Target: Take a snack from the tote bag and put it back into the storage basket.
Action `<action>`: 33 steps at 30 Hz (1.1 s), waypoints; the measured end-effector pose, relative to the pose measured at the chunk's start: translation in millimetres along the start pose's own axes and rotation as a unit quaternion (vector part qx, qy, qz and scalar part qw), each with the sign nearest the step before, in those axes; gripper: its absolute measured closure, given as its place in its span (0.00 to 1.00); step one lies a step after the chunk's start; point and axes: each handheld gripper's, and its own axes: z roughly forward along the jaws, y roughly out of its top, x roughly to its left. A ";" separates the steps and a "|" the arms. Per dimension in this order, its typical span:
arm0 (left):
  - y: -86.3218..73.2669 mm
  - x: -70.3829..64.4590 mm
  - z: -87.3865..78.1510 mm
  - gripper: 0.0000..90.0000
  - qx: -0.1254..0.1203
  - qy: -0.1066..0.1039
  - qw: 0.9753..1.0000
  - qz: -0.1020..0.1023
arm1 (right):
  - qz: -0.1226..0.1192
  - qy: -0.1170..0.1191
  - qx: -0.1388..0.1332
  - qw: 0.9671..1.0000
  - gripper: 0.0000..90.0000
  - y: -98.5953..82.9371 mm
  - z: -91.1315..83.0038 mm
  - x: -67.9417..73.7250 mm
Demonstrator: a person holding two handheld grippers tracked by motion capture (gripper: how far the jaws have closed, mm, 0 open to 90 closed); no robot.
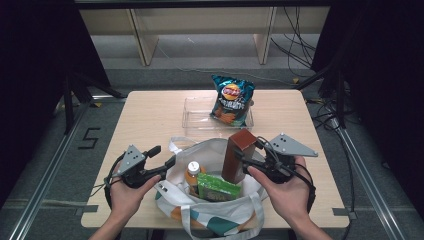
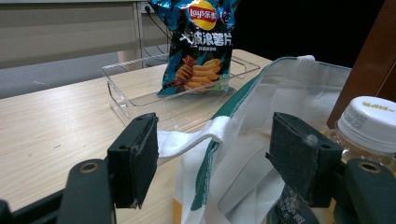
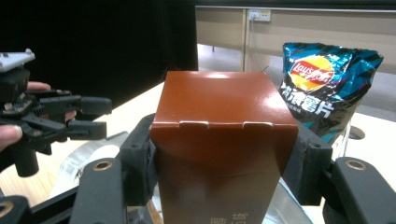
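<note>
Surface: light wooden table [image 1: 145, 120], grey floor and pale shelving at the top of the high view, dark curtains at both sides.
Tote bag [image 1: 220, 210]: white cloth with green trim, open-mouthed, at bottom centre of the high view.
Bag contents: orange drink bottle [image 1: 192, 172] with white cap, upright at left; green packet [image 1: 216, 186] just beside it; lower end of the brown carton [image 1: 239, 156] inside the mouth at right.
Clear tray [image 1: 195, 116]: upper centre, behind the bag; chip bag [image 1: 231, 99] stands in its right part.
Right gripper [image 1: 250, 159]: jaws clamped on the carton's sides, carton upright and slightly tilted.
Left gripper [image 1: 167, 157]: jaws apart at the bag's left rim; the white handle strap [image 2: 191, 140] lies between them, not pinched.
In the way: the bottle and packet fill the bag's left and middle.
</note>
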 end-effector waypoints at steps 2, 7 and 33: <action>0.2 -0.3 -0.1 0.36 -0.002 0.000 1.000 -0.001 | 0.007 0.001 -0.006 1.000 0.44 3.9 -2.2 -0.6; 0.1 0.0 -0.1 0.36 -0.001 0.000 1.000 0.000 | 0.007 -0.002 -0.020 1.000 0.44 11.1 -4.5 -3.6; 0.2 0.3 -0.3 0.36 0.000 0.000 1.000 0.000 | 0.008 -0.023 -0.058 0.998 0.44 45.6 -13.1 -13.9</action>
